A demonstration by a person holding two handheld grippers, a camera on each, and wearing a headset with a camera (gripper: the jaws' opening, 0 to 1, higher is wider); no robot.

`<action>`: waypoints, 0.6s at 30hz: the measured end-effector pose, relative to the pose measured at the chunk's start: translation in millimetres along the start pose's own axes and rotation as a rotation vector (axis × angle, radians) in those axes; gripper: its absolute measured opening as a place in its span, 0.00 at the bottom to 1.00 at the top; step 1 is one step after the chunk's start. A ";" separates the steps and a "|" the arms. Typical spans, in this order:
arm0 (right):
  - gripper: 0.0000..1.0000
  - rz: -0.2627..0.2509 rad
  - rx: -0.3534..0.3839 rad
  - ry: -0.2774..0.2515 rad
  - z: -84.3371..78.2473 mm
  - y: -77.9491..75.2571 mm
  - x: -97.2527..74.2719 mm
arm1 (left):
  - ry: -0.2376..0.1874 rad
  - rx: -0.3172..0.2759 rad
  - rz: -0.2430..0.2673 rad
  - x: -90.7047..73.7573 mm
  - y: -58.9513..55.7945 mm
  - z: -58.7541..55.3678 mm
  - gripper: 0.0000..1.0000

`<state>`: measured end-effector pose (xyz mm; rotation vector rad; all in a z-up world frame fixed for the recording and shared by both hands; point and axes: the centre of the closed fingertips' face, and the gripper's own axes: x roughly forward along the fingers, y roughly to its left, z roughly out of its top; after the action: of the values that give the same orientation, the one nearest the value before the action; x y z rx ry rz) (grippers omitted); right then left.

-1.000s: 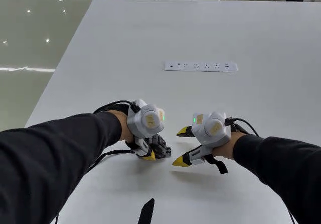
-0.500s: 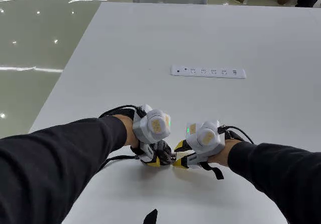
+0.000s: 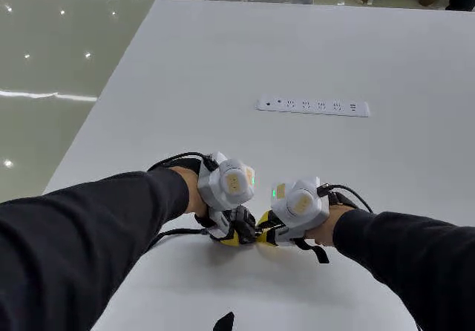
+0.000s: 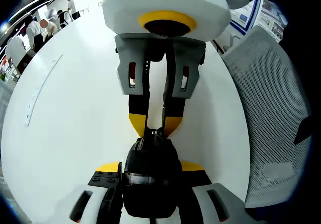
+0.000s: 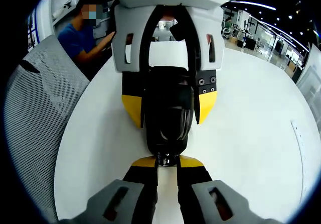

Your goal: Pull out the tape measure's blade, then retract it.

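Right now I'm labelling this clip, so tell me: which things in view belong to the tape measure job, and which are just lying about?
In the job: tape measure, clamped in the left gripper; right gripper, shut on its front end, where the blade comes out.
Lying about: power strip, farther up the table; mesh chair beside the table.

text: "XENSE" | on: white housing (image 4: 170, 3) of right tongs (image 4: 154, 126) | seen: left gripper view

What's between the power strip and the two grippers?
In the head view, bare table runs from the power strip to the left gripper and right gripper on the tape measure.
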<state>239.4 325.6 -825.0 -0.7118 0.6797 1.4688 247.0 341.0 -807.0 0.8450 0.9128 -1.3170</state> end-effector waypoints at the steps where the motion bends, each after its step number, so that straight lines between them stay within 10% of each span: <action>1: 0.09 -0.002 -0.004 0.002 0.1 0.0 0.1 | 0.001 0.000 0.001 0.0 0.1 -0.1 0.38; 18: 0.10 -0.022 0.035 0.016 -13.7 -0.3 -10.7 | 0.022 -0.012 -0.010 2.7 -0.8 -1.8 0.39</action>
<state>240.0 308.2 -825.3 -0.7035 0.7060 1.4288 246.2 341.4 -810.2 0.8484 0.9424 -1.3117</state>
